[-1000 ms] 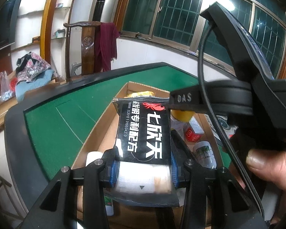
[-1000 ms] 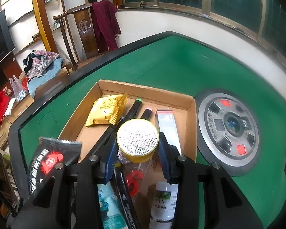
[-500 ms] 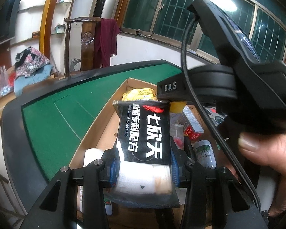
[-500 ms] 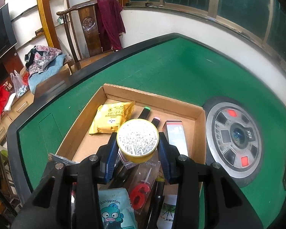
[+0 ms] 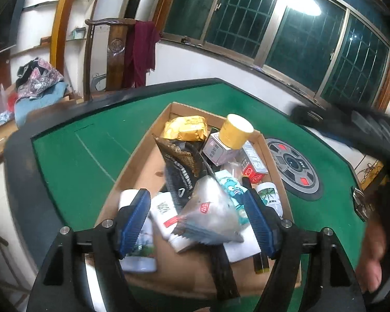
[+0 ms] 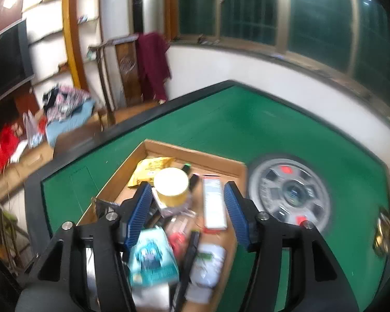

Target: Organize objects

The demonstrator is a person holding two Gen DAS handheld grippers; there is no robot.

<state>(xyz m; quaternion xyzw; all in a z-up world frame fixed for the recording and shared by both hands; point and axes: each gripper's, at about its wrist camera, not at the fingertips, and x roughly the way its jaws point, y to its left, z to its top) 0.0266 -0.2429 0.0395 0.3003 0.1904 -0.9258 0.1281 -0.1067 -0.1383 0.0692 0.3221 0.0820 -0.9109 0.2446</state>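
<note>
Both tools stand over the cardboard box (image 5: 132,171) on the green table (image 5: 72,156), and both are letting go; the left gripper (image 5: 197,223) has its jaws opening, the black foil packet (image 5: 184,166) lying loose between them, tipped on the heap with its silver end (image 5: 210,210) nearest the lens and no pad pressing it; the right gripper (image 6: 187,208) is likewise opening, with the yellow tin (image 6: 171,187) clear of both pads and resting on a small pale carton (image 5: 215,150) among the other goods. The packet looks light, soft and slick, likely to slide off the pile; it seems best taken across its flat body, not by a crimped end. The tin looks stiff and round, so it could roll if tipped; a hold across its side wall, below the lid, should serve. The left view shows the packet's scale pattern, a white tube (image 5: 169,215) under it, a white bottle (image 5: 137,234) at the near left and a person's hand (image 5: 371,257) at the right edge; the right view, blurred, shows the round control panel (image 6: 288,192) whole, a long white box (image 6: 214,202) beside the tin, and a teal cartoon pouch (image 6: 153,257) close below.
</note>
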